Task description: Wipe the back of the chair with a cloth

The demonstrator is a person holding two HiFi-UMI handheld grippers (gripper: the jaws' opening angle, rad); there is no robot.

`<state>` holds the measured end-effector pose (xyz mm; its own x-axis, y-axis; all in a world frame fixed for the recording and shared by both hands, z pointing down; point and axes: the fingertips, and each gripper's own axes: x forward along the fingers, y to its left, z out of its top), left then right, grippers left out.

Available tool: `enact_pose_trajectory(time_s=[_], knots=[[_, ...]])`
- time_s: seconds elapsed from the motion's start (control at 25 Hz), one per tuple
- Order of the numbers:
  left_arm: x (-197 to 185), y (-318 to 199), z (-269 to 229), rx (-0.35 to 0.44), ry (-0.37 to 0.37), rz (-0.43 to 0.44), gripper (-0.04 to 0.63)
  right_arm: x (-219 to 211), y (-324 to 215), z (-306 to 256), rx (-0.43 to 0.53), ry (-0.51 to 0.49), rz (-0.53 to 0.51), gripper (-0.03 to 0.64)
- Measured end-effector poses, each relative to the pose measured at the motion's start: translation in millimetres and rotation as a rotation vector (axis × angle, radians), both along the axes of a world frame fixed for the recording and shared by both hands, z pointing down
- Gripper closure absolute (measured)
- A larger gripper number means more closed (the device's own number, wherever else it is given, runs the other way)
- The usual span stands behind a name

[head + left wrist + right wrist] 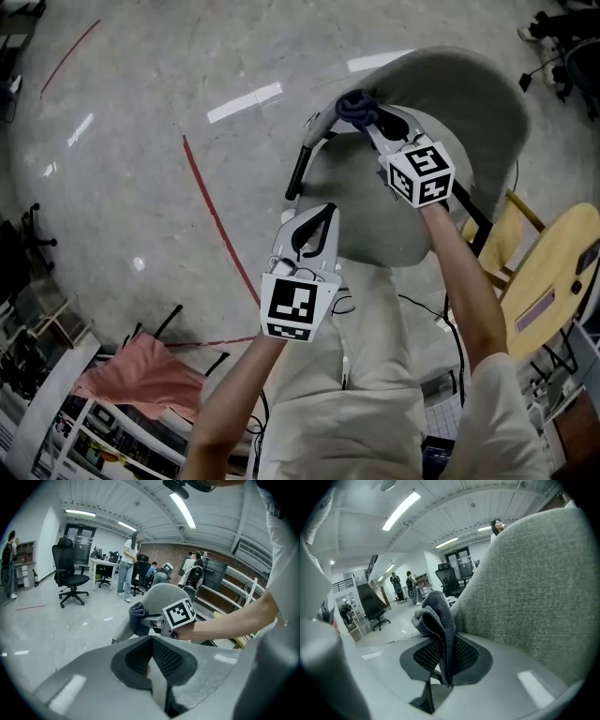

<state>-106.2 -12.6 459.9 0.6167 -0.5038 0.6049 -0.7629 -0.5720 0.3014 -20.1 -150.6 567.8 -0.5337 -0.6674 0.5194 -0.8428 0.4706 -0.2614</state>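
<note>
Underfoot: a glossy grey floor [131,150] crossed by a red line [212,211], with ceiling lights mirrored in it.
Room: an open office with black office chairs [70,576], desks and people standing far off under strip lights.
Task's thing: the chair back [459,103], a curved shell of grey fabric, stands just in front of the person.
Cloth: a dark blue-grey cloth [437,620], bunched, lies against the top left edge of the chair back.
Right side: the right gripper [370,124] has its jaws clamped on the cloth, and a fold hangs down between them.
Left side: the left gripper [314,230] has its jaws pressed together on nothing. It is held lower and apart from the cloth.
Hidden: the chair's legs, under the shell and the person's trousers.
Cut off: wooden furniture [553,272] at the right edge and a pink fabric [141,377] at lower left.
Open room: wide floor lies left of the chair, and the right is crowded.
</note>
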Motion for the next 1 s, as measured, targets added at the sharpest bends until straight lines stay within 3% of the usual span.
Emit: enact_pose_trajectory(time_s=[0.6,1.0], knots=[[9,3,-1,0.001,0.001,0.06,0.595,76,-13,-7,-0.025,-0.111,0.374,0.548],[24,9,-3,0.003,0.011,0.093,0.595,123,-11,-18,-0.018,-0.163,0.531,0.548]])
